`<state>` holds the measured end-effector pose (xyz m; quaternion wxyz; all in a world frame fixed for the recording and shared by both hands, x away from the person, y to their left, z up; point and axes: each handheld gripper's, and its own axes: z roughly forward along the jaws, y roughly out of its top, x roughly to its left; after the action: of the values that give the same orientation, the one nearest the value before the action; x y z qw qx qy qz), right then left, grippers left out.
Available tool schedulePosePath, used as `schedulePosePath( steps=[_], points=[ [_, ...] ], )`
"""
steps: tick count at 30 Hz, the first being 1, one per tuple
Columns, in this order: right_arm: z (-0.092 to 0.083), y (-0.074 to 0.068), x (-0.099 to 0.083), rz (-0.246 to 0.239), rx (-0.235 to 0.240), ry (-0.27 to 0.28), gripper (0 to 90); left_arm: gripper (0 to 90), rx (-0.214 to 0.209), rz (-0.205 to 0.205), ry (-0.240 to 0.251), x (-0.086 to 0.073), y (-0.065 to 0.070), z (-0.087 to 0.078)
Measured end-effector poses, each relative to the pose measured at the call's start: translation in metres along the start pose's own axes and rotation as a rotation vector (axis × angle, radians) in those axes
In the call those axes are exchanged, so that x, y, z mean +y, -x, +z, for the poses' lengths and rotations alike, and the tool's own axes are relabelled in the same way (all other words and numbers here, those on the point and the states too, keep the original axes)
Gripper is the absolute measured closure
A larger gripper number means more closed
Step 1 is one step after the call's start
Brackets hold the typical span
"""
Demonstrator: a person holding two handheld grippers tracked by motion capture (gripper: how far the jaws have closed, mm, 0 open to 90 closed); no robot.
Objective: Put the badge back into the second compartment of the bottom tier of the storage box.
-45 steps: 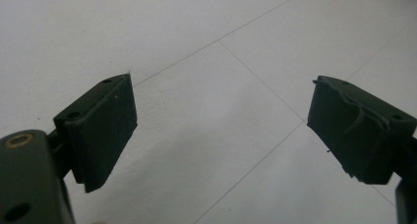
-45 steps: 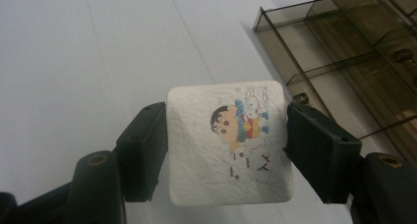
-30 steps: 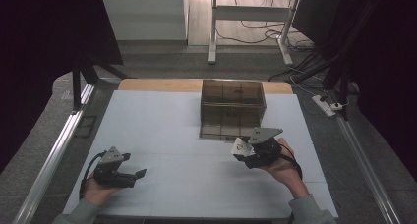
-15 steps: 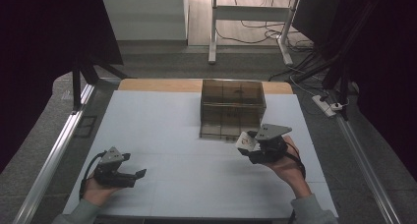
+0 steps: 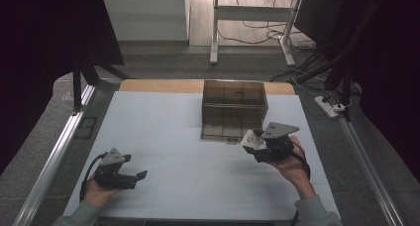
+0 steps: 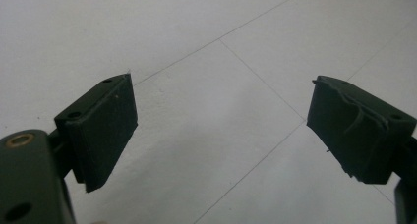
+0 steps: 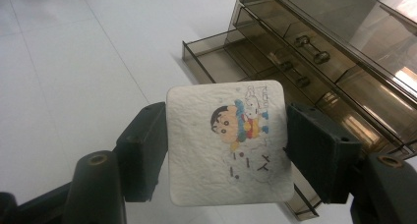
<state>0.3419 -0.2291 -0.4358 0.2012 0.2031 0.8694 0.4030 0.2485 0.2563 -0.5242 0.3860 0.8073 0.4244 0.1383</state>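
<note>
Right hand-held gripper [image 7: 227, 145]: jaws clamped on the edges of a white square card [image 7: 228, 143] printed with a cartoon child, just in front of the drawer box.
Left hand-held gripper [image 6: 221, 135]: jaws spread wide, nothing between them, well left of the drawer box.
Drawer box [image 5: 234, 108]: smoky clear plastic, at the desk's [image 5: 163, 122] far middle, bottom drawer [image 7: 216, 59] pulled out.

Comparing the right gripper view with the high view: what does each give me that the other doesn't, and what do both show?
Right gripper view alone: the cartoon print on the white square card, and the round knobs on the shut drawers. High view alone: the left gripper, open near the table's front left, and both hands. Both: the right gripper clamping the card beside the brown drawer box, whose bottom drawer is pulled out.
</note>
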Motion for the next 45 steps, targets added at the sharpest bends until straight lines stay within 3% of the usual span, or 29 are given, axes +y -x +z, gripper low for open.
schedulePosePath(
  steps=[23, 45],
  points=[
    [0.017, 0.011, -0.002, 0.022, -0.001, -0.036, 33.3, 11.4, 0.0, 0.0, -0.007, 0.0, 0.0, 0.001],
    [0.035, 0.02, 0.006, 0.031, 0.007, -0.02, 33.3, 11.5, 0.003, -0.001, -0.008, 0.0, 0.0, 0.002]
  ],
)
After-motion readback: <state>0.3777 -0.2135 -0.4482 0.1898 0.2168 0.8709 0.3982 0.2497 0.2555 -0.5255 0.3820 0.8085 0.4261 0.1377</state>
